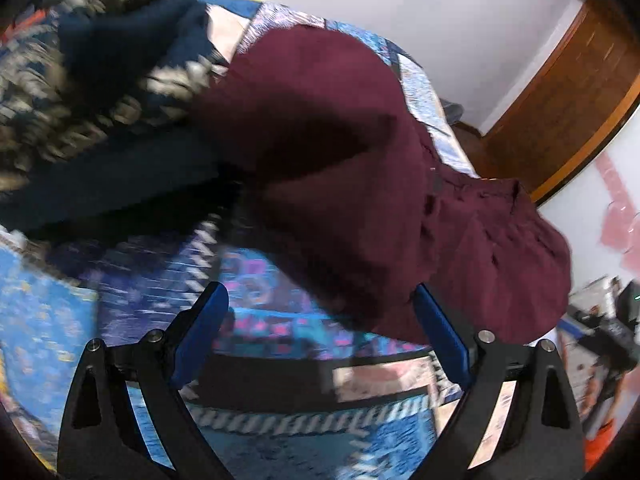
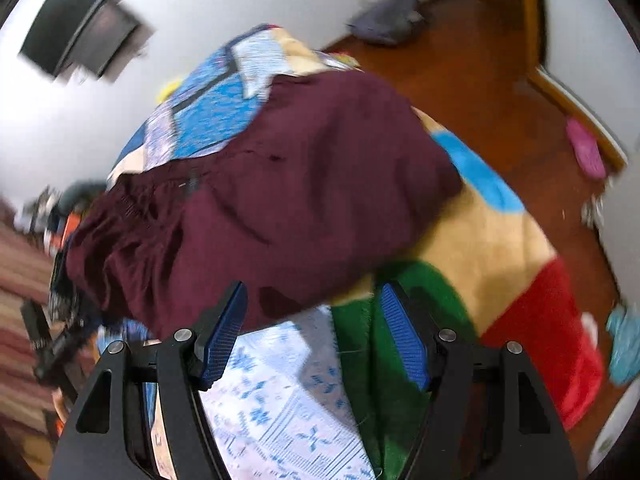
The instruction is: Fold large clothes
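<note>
Holding both claws wide open, we grip nothing at this moment. Left claw (image 1: 320,312): pads spread, a fold of the maroon garment (image 1: 352,184) bulging into the gap without being pinched. Right claw (image 2: 312,320): equally spread, the maroon garment (image 2: 260,200) just ahead of its tips and partly over the left pad; contact cannot be confirmed. The garment lies bunched on the bed's patterned bedspread (image 1: 260,280), its gathered waistband toward the bed edge. Beside it, touching, sits a dark patterned garment (image 1: 100,92). A multicoloured blanket (image 2: 500,240) lies beyond.

Risks, in our judgement: both views are motion-blurred, so closing now could catch bedspread along with cloth, or snag the neighbouring garment. The overhanging waistband side may slide off the bed.
</note>
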Demonstrator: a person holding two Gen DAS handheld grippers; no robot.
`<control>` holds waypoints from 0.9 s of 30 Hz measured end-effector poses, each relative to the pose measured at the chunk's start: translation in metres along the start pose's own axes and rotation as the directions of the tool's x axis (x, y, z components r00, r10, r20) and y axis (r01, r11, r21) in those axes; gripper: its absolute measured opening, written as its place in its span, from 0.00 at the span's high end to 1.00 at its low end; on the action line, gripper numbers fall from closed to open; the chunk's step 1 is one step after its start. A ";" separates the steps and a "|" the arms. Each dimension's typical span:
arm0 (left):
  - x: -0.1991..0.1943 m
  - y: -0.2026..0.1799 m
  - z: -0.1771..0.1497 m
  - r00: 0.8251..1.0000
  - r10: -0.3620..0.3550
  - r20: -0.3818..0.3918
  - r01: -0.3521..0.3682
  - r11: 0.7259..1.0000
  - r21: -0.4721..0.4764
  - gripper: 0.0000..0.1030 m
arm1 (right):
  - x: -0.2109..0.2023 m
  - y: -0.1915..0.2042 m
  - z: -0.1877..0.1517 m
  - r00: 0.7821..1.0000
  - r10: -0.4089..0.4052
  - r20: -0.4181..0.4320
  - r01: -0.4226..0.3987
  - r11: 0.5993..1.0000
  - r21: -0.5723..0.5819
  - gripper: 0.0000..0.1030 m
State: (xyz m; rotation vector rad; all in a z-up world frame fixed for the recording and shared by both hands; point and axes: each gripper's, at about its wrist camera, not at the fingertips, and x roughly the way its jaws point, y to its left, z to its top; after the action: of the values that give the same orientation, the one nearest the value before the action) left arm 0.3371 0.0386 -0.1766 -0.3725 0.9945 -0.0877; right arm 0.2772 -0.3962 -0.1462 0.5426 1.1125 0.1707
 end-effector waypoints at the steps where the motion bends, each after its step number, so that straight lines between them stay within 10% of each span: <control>1: 0.006 -0.002 0.004 1.000 -0.011 -0.007 0.011 1.000 -0.004 0.09 | 0.004 -0.005 0.000 1.000 0.007 0.000 -0.007 0.999 0.031 0.36; 14: 0.054 0.005 0.051 0.990 0.065 0.124 -0.039 0.979 -0.200 0.16 | 0.025 -0.003 0.027 0.992 0.033 0.121 -0.052 0.986 0.158 0.47; 22: 0.050 -0.019 0.063 0.980 0.122 0.155 -0.088 0.973 -0.211 0.77 | 0.014 0.002 0.030 0.990 -0.017 0.143 0.011 0.999 0.049 0.72; 27: -0.002 -0.055 0.058 0.967 0.054 0.249 -0.025 0.993 -0.118 0.85 | -0.005 0.015 0.030 0.988 -0.027 0.150 0.031 0.999 -0.028 0.78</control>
State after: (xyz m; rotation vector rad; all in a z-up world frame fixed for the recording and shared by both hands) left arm 0.3888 0.0036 -0.1277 -0.4563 0.7569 0.0529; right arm 0.3037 -0.3957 -0.1246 0.5037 0.9700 0.1194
